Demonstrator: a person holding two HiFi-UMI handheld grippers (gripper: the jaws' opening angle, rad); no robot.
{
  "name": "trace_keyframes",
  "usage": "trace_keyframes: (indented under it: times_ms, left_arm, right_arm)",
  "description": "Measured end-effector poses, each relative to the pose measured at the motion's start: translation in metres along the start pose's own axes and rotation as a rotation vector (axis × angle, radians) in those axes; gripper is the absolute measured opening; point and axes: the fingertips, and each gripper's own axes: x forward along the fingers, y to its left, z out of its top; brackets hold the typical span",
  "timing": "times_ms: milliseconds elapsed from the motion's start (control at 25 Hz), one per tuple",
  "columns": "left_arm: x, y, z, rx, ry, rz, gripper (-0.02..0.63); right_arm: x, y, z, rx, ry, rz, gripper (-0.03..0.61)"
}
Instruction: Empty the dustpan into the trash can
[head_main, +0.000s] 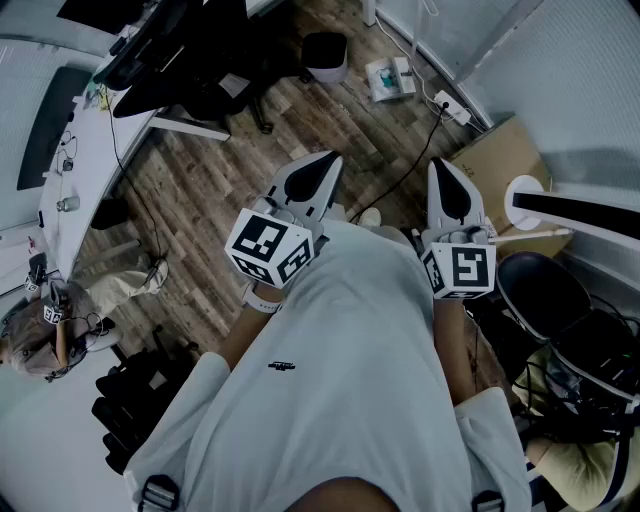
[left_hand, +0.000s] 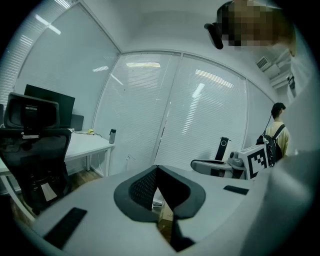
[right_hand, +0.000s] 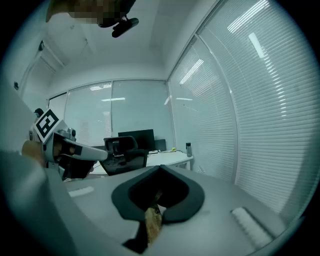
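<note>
currently on my feed, item by item. left gripper (head_main: 322, 170): held out in front of the person's white shirt (head_main: 350, 380), jaws together with nothing between them. right gripper (head_main: 446, 178): level with the left one and apart from it, jaws likewise closed on nothing, with only a sliver of floor and cardboard showing past the tips. trash can (head_main: 325, 55): small, dark and upright on the wood floor (head_main: 200, 190) at the far edge of the head view, near the black office chair (head_main: 205, 75), well apart from both grippers. white desk (head_main: 85, 160): runs along the left side. in the right gripper view it carries a monitor (right_hand: 136, 139) and a bottle (right_hand: 188, 149) near its end. power strip (head_main: 452, 108): on the floor by the far wall, a dark cable trailing from it toward the person. cardboard box (head_main: 500, 165): flat against the wall on the right, just beyond the right gripper. second person (left_hand: 276, 131): backpack straps over a pale top, showing past the right gripper's marker cube in the left gripper view. blinds (right_hand: 260, 115): closed, along the glass wall.
</note>
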Motion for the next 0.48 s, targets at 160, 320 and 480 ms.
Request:
trace_keyframes:
  times_ms: [160, 320, 480]
  left_arm:
    - [0.002, -0.005, -0.002, 0.0, 0.003, 0.008, 0.008]
    - [0.004, -0.01, -0.001, 0.005, 0.005, 0.006, 0.008]
    - [0.009, -0.017, -0.002, 0.021, 0.016, 0.0, 0.008]
  right_arm:
    - [-0.005, -0.007, 0.001, 0.022, -0.01, -0.011, 0.009]
    - [-0.005, -0.01, -0.006, 0.056, 0.014, 0.018, 0.009]
    - [-0.009, -0.013, -0.012, 0.045, 0.025, 0.016, 0.011]
